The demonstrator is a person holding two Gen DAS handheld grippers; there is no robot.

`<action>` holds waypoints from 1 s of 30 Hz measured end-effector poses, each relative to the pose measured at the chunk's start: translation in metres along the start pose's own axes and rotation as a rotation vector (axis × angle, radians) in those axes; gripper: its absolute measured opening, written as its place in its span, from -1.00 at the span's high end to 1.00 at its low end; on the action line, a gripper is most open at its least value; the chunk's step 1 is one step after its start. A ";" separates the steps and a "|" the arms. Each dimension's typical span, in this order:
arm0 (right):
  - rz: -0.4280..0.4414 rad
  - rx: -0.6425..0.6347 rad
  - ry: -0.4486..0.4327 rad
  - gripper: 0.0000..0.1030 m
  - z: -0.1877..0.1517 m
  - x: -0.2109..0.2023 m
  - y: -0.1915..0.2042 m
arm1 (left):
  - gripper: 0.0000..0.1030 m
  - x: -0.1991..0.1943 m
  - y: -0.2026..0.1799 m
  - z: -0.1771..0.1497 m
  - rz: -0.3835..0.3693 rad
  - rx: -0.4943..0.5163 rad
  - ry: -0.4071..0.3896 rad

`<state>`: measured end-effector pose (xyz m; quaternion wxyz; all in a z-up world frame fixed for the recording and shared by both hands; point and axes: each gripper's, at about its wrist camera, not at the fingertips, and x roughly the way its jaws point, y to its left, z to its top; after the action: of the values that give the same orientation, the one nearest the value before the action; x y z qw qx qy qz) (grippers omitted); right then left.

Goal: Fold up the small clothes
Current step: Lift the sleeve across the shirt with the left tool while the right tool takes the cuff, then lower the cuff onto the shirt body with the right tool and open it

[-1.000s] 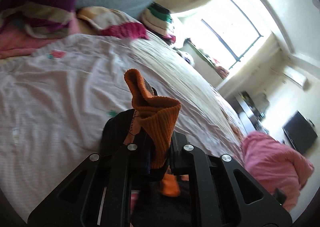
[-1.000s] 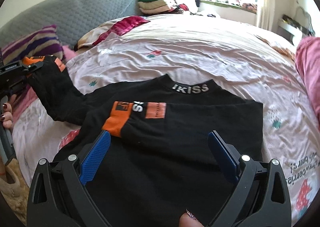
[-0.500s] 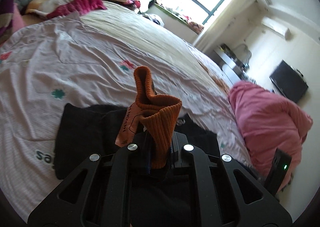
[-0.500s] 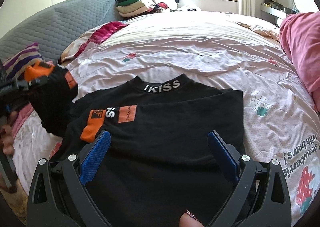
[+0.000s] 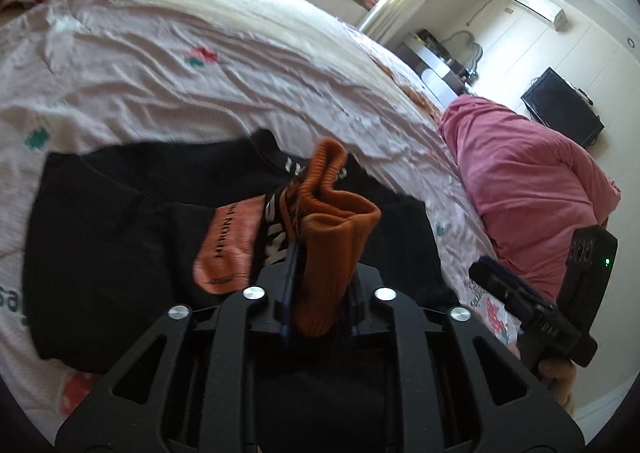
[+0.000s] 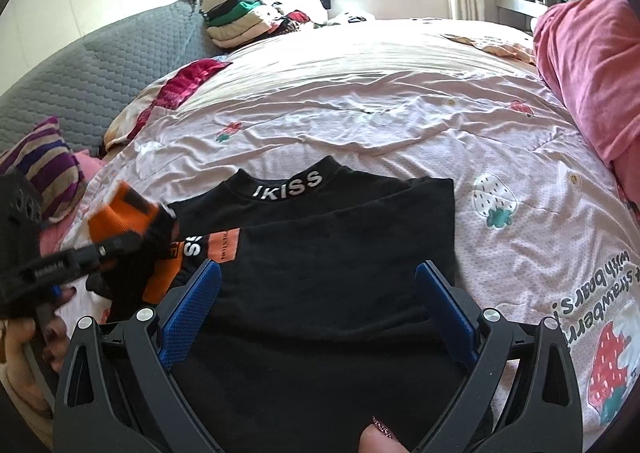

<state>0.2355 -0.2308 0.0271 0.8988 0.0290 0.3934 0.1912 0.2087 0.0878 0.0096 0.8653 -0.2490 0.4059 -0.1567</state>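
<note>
Because the second sleeve had yet to be folded in, the left claw (image 5: 320, 293) was clamped on its orange cuff (image 5: 336, 221), apparently above the black top (image 6: 320, 253) lying on the bed (image 6: 360, 101). The right claw (image 6: 318, 313) gaped wide, empty, over its hem.

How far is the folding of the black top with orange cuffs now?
Done: one sleeve lies folded across the black top with orange cuffs on the pink bedsheet. In hand: left gripper clamps the other orange cuff. Right gripper hovers open. Left: lay this sleeve, fold the body.
</note>
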 end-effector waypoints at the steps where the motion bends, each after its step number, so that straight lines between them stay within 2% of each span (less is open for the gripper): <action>1: 0.001 0.009 0.002 -0.88 0.000 0.001 -0.003 | 0.68 0.003 0.000 -0.001 -0.011 -0.002 0.014; 2: 0.003 0.016 0.004 -0.88 0.000 0.002 -0.005 | 0.67 0.005 0.000 -0.003 -0.022 -0.005 0.026; 4: 0.007 0.031 0.012 -0.88 -0.001 0.005 -0.009 | 0.44 0.006 -0.001 -0.004 -0.035 -0.009 0.038; 8: 0.035 0.046 0.042 -0.88 -0.005 0.014 -0.006 | 0.33 -0.003 0.000 0.000 -0.041 -0.018 0.024; 10: 0.057 0.047 0.063 -0.88 -0.008 0.021 0.000 | 0.15 -0.012 0.003 0.006 -0.043 -0.031 0.007; 12: 0.091 0.043 0.090 -0.88 -0.011 0.029 0.009 | 0.14 -0.020 0.006 0.011 -0.019 -0.033 -0.005; 15: 0.140 0.038 0.128 -0.88 -0.015 0.041 0.023 | -0.38 -0.031 0.010 0.020 0.024 -0.030 -0.018; 18: 0.178 0.041 0.177 -0.84 -0.016 0.057 0.039 | -0.45 -0.041 0.011 0.028 0.071 0.005 -0.038; 20: 0.188 0.036 0.215 -0.60 -0.017 0.071 0.049 | -0.45 -0.047 0.011 0.032 0.113 0.030 -0.053; 21: 0.185 0.040 0.235 -0.57 -0.019 0.078 0.053 | -0.52 -0.049 0.010 0.033 0.139 0.046 -0.063; 22: 0.190 0.047 0.252 -0.52 -0.021 0.084 0.055 | -0.78 -0.051 0.010 0.034 0.157 0.053 -0.065; 23: 0.199 0.061 0.270 -0.40 -0.023 0.089 0.057 | -0.82 -0.053 0.012 0.035 0.164 0.050 -0.063; 25: 0.227 0.089 0.301 -0.16 -0.029 0.099 0.063 | -0.82 -0.058 0.018 0.037 0.125 0.014 -0.049; 27: 0.218 0.065 0.295 0.13 -0.031 0.102 0.074 | -0.82 -0.062 0.021 0.038 0.102 -0.005 -0.045; 29: 0.248 0.046 0.282 0.88 -0.028 0.101 0.083 | -0.82 -0.067 0.022 0.040 0.104 -0.012 -0.058; 30: 0.265 0.046 0.277 0.87 -0.026 0.099 0.086 | -0.82 -0.069 0.023 0.041 0.103 -0.015 -0.061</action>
<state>0.2504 -0.1175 -0.0417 0.8020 0.0746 0.5104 0.3012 0.1994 0.1513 0.0621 0.8822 -0.2388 0.3930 -0.1011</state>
